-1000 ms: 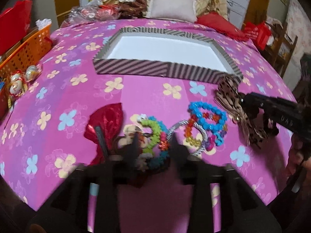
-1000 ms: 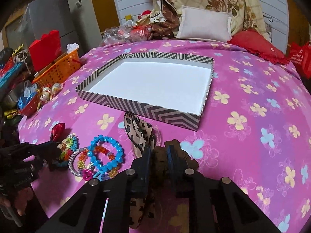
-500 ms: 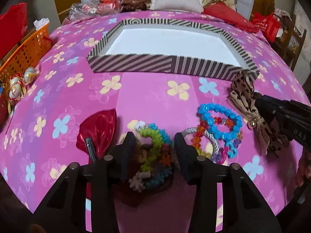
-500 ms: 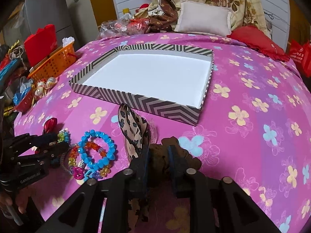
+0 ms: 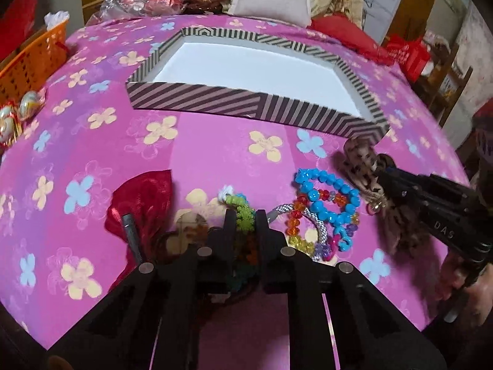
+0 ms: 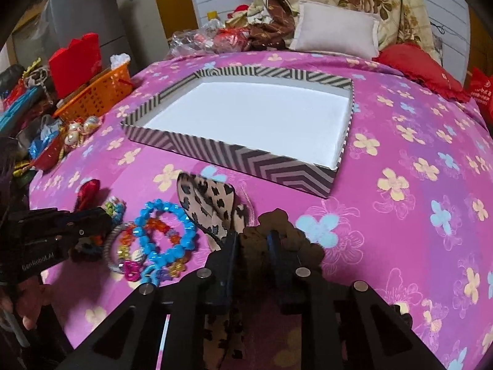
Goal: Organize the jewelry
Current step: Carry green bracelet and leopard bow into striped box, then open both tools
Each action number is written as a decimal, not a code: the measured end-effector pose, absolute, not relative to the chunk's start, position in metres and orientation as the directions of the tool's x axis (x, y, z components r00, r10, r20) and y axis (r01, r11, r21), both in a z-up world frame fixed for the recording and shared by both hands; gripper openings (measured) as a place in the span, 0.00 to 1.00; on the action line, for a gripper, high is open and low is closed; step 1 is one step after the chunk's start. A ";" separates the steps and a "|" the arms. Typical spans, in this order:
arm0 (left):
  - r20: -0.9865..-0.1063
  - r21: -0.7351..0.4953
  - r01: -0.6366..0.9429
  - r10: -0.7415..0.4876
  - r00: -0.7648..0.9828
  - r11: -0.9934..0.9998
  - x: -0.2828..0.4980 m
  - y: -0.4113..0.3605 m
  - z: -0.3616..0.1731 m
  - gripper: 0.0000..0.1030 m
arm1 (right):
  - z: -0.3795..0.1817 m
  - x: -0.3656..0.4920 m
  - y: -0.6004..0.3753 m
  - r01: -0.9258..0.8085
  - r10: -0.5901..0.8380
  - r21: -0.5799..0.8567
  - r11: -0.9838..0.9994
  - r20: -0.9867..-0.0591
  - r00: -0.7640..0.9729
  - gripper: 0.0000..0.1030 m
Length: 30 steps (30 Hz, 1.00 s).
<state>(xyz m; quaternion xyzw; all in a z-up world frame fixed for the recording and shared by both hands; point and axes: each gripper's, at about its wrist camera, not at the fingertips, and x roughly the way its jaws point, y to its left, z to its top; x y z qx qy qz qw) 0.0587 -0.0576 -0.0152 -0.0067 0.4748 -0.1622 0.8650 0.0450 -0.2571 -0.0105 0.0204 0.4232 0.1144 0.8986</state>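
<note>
My left gripper [image 5: 245, 215] is shut on a green and multicolour flower-bead bracelet [image 5: 245, 212] at the near edge of the pink bedspread. Right of it lie a blue bead bracelet [image 5: 326, 191] and a silver cord bracelet [image 5: 317, 222]; a red bow clip [image 5: 141, 197] lies to its left. My right gripper [image 6: 252, 240] has its jaws closing, and the brown ruffled middle of a leopard-print hair bow [image 6: 212, 203] is pinched between them. Beyond the jewellery sits a striped box [image 6: 234, 157] with a bare white floor. From the right wrist view, the left gripper [image 6: 104, 219] is at the left beside the bracelets.
An orange basket [image 6: 95, 95] and round ornaments [image 6: 77, 129] stand off the bed's left side. A pale pillow [image 6: 336, 30] and a red cushion [image 6: 416, 64] lie behind the box. The bed's near edge runs just under both grippers.
The left jaws came together on the flower-bead bracelet that lay between them. The right gripper stays on the leopard bow with hardly any shift.
</note>
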 end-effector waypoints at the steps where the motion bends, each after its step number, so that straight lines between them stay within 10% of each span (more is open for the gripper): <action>1: -0.814 -0.171 0.273 -0.292 0.502 0.947 0.057 -0.055 -0.012 0.11 | -0.009 0.043 -0.256 -0.190 0.225 0.134 0.973 -0.753 0.618 0.15; 30: -0.693 -0.146 0.259 -0.286 0.662 0.955 0.054 -0.033 0.085 0.11 | 0.072 0.022 -0.250 -0.212 0.237 0.119 0.970 -0.653 0.719 0.14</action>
